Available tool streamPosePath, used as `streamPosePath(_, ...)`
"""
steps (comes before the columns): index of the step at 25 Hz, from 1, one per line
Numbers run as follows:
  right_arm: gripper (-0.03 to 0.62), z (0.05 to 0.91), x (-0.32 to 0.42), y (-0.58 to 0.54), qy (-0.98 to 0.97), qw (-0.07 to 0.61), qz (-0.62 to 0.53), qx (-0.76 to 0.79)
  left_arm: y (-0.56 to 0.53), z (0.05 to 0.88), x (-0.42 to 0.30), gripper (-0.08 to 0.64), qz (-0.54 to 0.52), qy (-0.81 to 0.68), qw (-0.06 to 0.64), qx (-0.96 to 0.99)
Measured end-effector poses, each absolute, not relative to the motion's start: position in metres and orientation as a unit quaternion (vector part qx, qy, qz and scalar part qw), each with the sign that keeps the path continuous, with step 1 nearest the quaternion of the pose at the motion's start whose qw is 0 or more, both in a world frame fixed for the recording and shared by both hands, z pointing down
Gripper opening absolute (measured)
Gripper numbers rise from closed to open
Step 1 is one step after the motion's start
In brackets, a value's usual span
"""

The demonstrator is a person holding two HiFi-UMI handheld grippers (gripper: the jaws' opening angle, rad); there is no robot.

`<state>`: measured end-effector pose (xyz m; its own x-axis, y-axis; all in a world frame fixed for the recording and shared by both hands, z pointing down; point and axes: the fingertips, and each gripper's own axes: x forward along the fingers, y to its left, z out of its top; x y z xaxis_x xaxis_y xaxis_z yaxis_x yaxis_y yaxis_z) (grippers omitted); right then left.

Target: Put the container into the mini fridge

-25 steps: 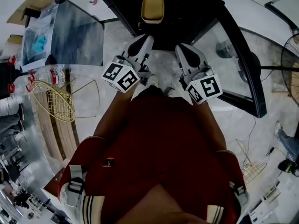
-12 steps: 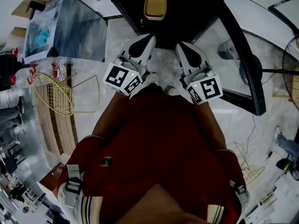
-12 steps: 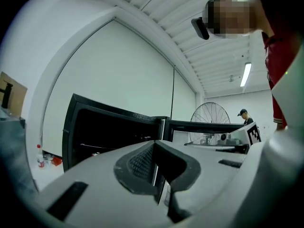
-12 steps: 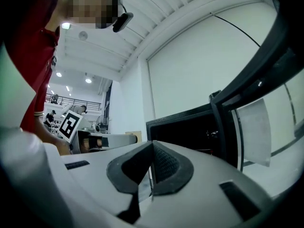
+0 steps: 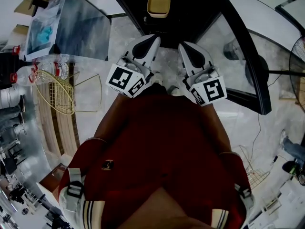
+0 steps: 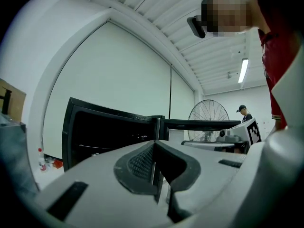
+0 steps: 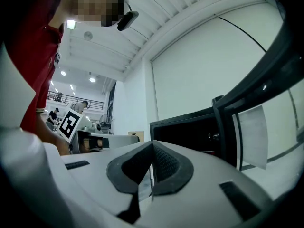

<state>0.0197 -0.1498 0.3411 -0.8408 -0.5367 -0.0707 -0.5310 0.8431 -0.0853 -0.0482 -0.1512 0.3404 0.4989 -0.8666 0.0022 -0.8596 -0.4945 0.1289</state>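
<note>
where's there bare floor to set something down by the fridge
Bare floor lies just before the mini fridge mouth. Left is crowded with a wire basket and bottles; the open fridge door fences the right.

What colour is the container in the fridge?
Yellow. The container shows best in the head view.

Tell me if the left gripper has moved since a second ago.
Yes. The left gripper has drawn back from the mini fridge: its tip overlapped the dark opening then, now barely reaches its edge.
</note>
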Motion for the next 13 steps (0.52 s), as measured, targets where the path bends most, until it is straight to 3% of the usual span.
streamPosePath(13,-0.006,0.3447,0.0200,-0.1440,0.960,0.042,-0.023,-0.277,-0.1481,0.3444,-0.0517,0.008,-0.041,-0.510,0.060,0.857)
